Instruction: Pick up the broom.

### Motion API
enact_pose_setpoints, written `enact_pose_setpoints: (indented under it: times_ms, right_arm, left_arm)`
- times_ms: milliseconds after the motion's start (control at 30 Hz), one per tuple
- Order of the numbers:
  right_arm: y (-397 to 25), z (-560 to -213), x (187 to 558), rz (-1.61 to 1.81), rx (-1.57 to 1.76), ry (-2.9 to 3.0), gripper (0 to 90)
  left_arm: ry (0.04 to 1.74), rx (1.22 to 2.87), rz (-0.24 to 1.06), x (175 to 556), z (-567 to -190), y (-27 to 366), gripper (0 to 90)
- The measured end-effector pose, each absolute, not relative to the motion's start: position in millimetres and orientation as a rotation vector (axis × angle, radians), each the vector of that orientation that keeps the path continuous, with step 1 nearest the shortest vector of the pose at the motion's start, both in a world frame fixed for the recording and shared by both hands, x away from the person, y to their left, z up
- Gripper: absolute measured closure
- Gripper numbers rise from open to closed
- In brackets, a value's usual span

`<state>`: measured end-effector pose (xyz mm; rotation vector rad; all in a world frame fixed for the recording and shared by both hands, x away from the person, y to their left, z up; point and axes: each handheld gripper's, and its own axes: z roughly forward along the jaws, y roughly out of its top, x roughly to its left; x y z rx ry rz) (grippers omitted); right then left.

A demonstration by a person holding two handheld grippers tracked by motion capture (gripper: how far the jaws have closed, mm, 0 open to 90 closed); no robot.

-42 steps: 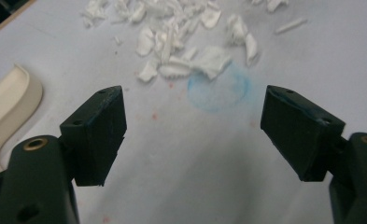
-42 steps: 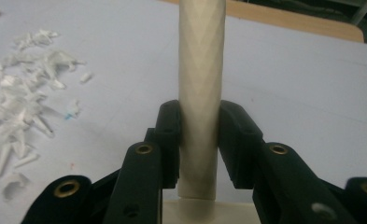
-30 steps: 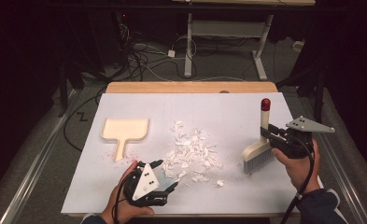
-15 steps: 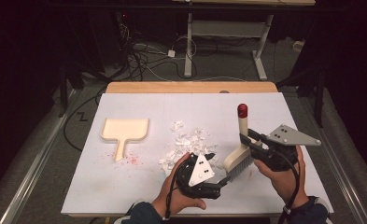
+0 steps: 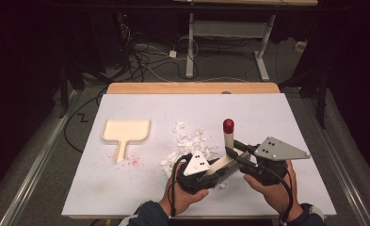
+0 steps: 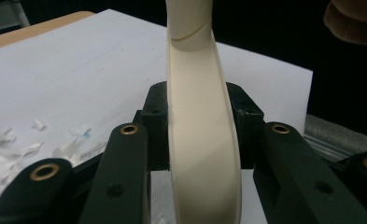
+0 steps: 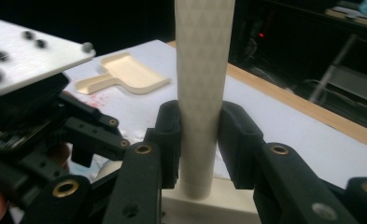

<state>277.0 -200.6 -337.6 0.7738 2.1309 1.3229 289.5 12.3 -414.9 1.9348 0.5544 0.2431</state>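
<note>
A cream brush (image 5: 229, 140) with a red knob on its handle stands upright near the table's front, just right of a heap of white paper scraps (image 5: 190, 139). My right gripper (image 5: 231, 152) is shut on the handle (image 7: 202, 93), low down near the brush block. My left gripper (image 5: 214, 173) comes in from the left and is shut on the brush's cream curved body (image 6: 203, 140) above the dark bristles. A cream dustpan (image 5: 125, 132) lies flat at the left, apart from both grippers.
The white board (image 5: 286, 117) covers the table, with a wooden strip (image 5: 192, 88) along its far edge. Red specks (image 5: 132, 160) lie by the dustpan's handle. Table legs and cables sit on the dark floor beyond.
The right gripper brought the brush from the right side to the front centre. The left gripper moved right from the front left and closed on the brush's body.
</note>
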Motion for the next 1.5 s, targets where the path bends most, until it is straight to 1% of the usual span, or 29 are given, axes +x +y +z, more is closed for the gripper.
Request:
enact_pose_setpoints:
  times_ms: [67, 100, 200, 267, 300, 333, 400, 433, 567, 633, 667, 767, 833, 867, 900, 1000, 1033, 1067, 1100, 1167, 1200, 1233, 1267, 1300, 1333, 1367, 1433, 1467, 1500]
  right_arm:
    - [-199.2, -338.7, 276.3, 1.318, 0.746, 2.144, 70.5]
    - [-199.9, -337.8, 276.3, 1.342, 0.708, 2.163, 68.3]
    - [-201.8, -335.9, 274.8, 1.373, 0.573, 2.229, 56.0]
    - [-203.8, -338.1, 272.7, 1.374, 0.464, 2.268, 52.4]
    - [-204.5, -340.2, 273.5, 1.36, 0.436, 2.306, 47.9]
    - [-205.1, -342.6, 274.7, 1.34, 0.41, 2.354, 46.0]
    - [-206.3, -348.4, 276.0, 1.317, 0.356, 2.409, 43.4]
    - [-206.1, -351.3, 277.2, 1.304, 0.338, 2.447, 41.6]
    - [-201.9, -360.9, 280.4, 1.262, 0.298, 2.514, 40.2]
    - [-191.3, -374.3, 282.0, 1.177, 0.235, 2.624, 38.4]
    - [-187.4, -379.0, 281.6, 1.156, 0.208, 2.664, 41.0]
    - [-177.8, -390.9, 280.6, 1.17, 0.109, 2.754, 55.1]
    - [-171.0, -395.7, 280.9, 1.182, 0.041, 2.763, 61.2]
    - [-169.6, -397.3, 278.8, 1.18, 0.067, 2.797, 65.4]
    - [-169.7, -398.8, 278.0, 1.182, 0.061, 2.814, 66.8]
    - [-168.2, -399.6, 279.5, 1.213, 0.062, 2.784, 67.8]
    - [-168.3, -399.0, 279.4, 1.199, 0.068, 2.78, 67.9]
    - [-168.9, -398.4, 279.5, 1.183, 0.08, 2.776, 67.9]
    - [-170.1, -397.9, 280.4, 1.18, 0.093, 2.765, 68.0]
    - [-174.3, -396.4, 283.4, 1.172, 0.12, 2.747, 68.0]
    - [-174.3, -396.4, 283.4, 1.172, 0.12, 2.747, 68.0]
    - [-176.8, -395.1, 284.4, 1.168, 0.149, 2.73, 68.0]
    - [-179.1, -394.1, 285.8, 1.175, 0.18, 2.709, 68.0]
    - [-181.8, -392.6, 287.9, 1.181, 0.202, 2.701, 68.0]
    - [-186.7, -389.2, 290.7, 1.192, 0.243, 2.674, 68.0]
    - [-189.2, -387.5, 292.5, 1.191, 0.255, 2.662, 68.0]
    - [-191.6, -385.7, 294.0, 1.194, 0.277, 2.649, 68.0]
    - [-193.9, -384.3, 295.6, 1.192, 0.298, 2.633, 68.0]
    - [-198.8, -382.4, 299.1, 1.188, 0.336, 2.608, 68.0]
  left_arm:
    - [0.537, 1.949, 0.231, 289.5, -414.2, 17.1, 64.6]
    - [0.5, 1.973, 0.218, 290.1, -411.8, 23.0, 64.6]
    - [0.458, 1.998, 0.21, 290.0, -408.3, 29.9, 64.7]
    - [0.412, 2.022, 0.184, 290.1, -404.8, 38.0, 64.7]
    - [0.367, 2.047, 0.195, 287.9, -402.2, 45.7, 64.7]
    - [0.367, 2.047, 0.195, 287.9, -402.2, 45.7, 64.7]
    - [0.299, 2.105, 0.166, 285.6, -400.6, 56.5, 64.6]
    - [0.274, 2.129, 0.178, 283.7, -400.5, 59.4, 64.6]
    - [0.207, 2.162, 0.158, 278.0, -401.0, 67.6, 64.6]
    - [0.16, 2.17, 0.129, 275.2, -400.6, 72.2, 64.6]
    - [0.122, 2.185, 0.118, 272.0, -400.4, 74.5, 64.5]
    - [0.087, 2.2, 0.101, 269.0, -401.4, 76.2, 64.4]
    - [0.076, 2.182, 0.088, 269.2, -401.7, 79.6, 63.8]
    - [0.076, 2.182, 0.088, 269.2, -401.7, 79.6, 61.6]
    - [0.081, 2.168, 0.104, 269.9, -400.0, 83.5, 59.5]
    - [0.095, 2.165, 0.142, 269.4, -399.4, 85.6, 55.5]
    - [0.113, 2.178, 0.215, 268.0, -398.5, 87.5, 53.2]
    - [0.143, 2.185, 0.26, 267.7, -398.0, 89.2, 47.6]
    - [0.143, 2.185, 0.26, 267.7, -398.0, 89.2, 43.5]
    - [0.223, 2.158, 0.356, 265.7, -396.7, 102.6, 38.2]
    - [0.223, 2.158, 0.356, 265.7, -396.7, 102.6, 32.1]
    - [0.262, 2.144, 0.412, 264.0, -396.9, 108.0, 32.1]
    - [0.288, 2.142, 0.447, 262.9, -397.3, 113.9, 27.5]
    - [0.315, 2.132, 0.471, 261.5, -398.7, 119.6, 26.5]
    - [0.341, 2.128, 0.499, 260.5, -400.2, 125.4, 20.8]
    - [0.368, 2.123, 0.525, 259.7, -402.7, 130.9, 20.4]
    - [0.402, 2.125, 0.629, 257.9, -410.4, 140.8, 20.3]
    - [0.425, 2.119, 0.66, 257.6, -415.0, 145.4, 19.7]
    - [0.45, 2.108, 0.657, 258.3, -419.4, 150.5, 18.8]
